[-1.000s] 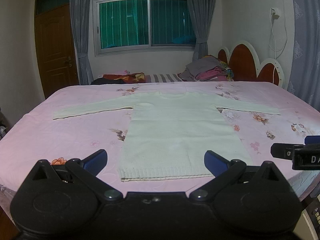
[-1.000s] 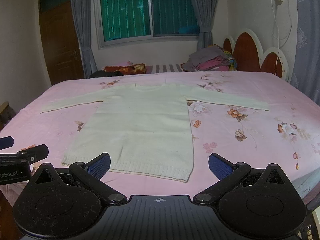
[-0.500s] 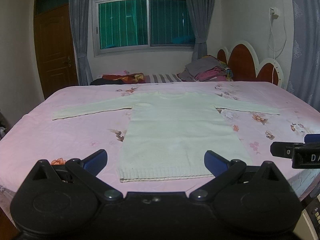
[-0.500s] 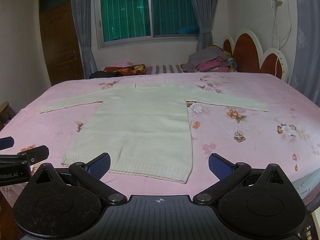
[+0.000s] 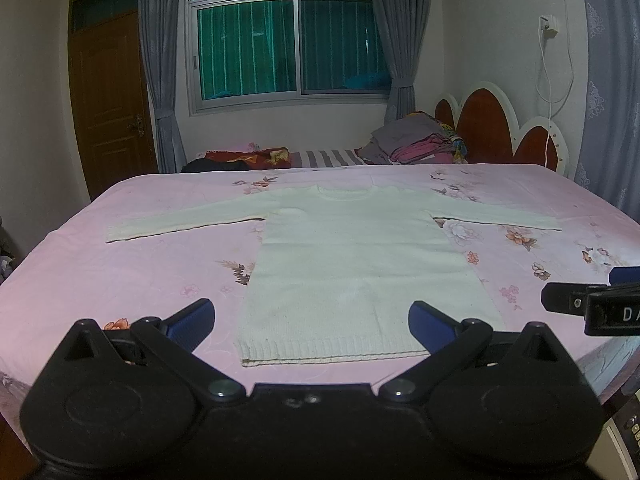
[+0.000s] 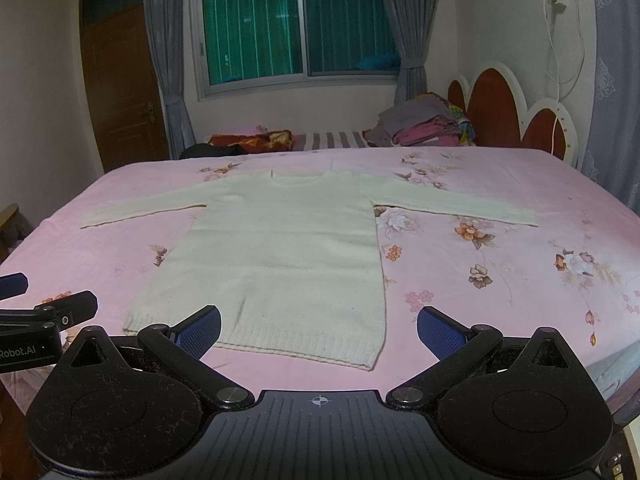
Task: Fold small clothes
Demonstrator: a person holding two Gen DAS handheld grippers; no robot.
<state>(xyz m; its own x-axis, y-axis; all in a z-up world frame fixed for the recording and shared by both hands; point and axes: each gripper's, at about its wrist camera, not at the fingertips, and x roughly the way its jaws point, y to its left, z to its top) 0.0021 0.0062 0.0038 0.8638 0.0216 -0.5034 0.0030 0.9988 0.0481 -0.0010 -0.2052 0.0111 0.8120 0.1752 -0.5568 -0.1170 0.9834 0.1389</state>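
- Where the left wrist view looks along its fingers, the left gripper [image 5: 310, 322] is released, blue pads spread wide, hovering at the near edge of the bed [image 5: 120, 276] and grasping nothing
- The cream sweater [image 5: 356, 264] lies flat on the pink floral sheet, hem toward the near edge, neckline toward the far edge, both sleeves stretched out sideways toward the left and right edges
- The hem sits between the two pads in this view; contact cannot be told
- The right gripper [image 5: 592, 304] enters at the right border, beside the bed's right near corner
- A pile of folded clothes [image 5: 416, 140] rests past the far edge, by the headboard [image 5: 496, 128]
- In the right wrist view, the right gripper [image 6: 319, 330] is likewise released, pads wide apart, nothing held
- The sweater [image 6: 288, 252] lies left of centre, its hem's right corner between the pads
- The left gripper [image 6: 44, 316] shows at the left border, near the left near corner
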